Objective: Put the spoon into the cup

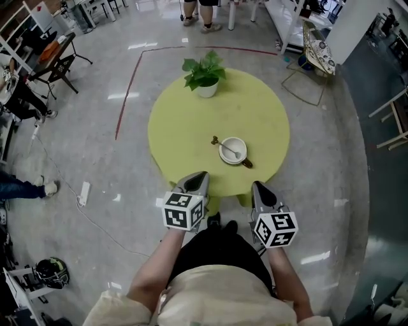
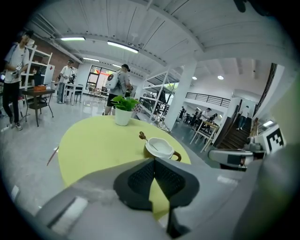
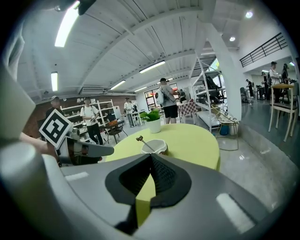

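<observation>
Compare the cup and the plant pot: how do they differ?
The cup holds a spoon, its handle sticking out over the rim; the plant pot holds a leafy green plant. The cup has a brown handle; the plant pot is plain white with none. The cup sits on the near half of the table; the plant pot stands by the far edge. Both stand upright, untouched.

Table (image 1: 185,137): one. On it: one cup (image 1: 233,151), one spoon (image 1: 229,148), one potted plant (image 1: 204,73).

Grippers: two, the left gripper (image 1: 199,173) and the right gripper (image 1: 257,184). Marker cubes: one per gripper, two in all.

Floor: one power strip (image 1: 83,193), one red line (image 1: 127,95).

Persons beyond the table in the head view: two, only their legs (image 1: 189,14) showing.
</observation>
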{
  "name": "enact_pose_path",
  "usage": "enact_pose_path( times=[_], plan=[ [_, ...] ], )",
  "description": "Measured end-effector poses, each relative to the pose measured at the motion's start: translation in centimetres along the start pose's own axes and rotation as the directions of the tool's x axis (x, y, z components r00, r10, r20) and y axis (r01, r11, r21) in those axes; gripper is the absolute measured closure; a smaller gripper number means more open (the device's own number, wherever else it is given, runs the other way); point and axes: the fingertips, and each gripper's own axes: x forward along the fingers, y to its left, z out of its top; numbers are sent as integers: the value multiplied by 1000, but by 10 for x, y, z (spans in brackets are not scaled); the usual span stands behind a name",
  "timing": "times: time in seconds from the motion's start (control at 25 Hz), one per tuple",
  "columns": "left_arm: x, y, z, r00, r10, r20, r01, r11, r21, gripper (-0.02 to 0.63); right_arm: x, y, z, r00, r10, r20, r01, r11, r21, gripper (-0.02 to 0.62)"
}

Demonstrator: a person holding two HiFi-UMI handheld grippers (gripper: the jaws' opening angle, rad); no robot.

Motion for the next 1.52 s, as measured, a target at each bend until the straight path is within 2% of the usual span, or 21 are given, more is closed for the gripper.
enact_pose_path(
  times=[1.0,1.52],
  plan=[
    [-75,-58,-29,990,111,89,-111,994,-2,604,-71,20,-13,991,128,46,-126,991,-54,595],
    [-100,-71,-47,985,134,105,-135,991,1,604,-97,26,-23,988,139,67,-134,988,-73,595]
  ],
)
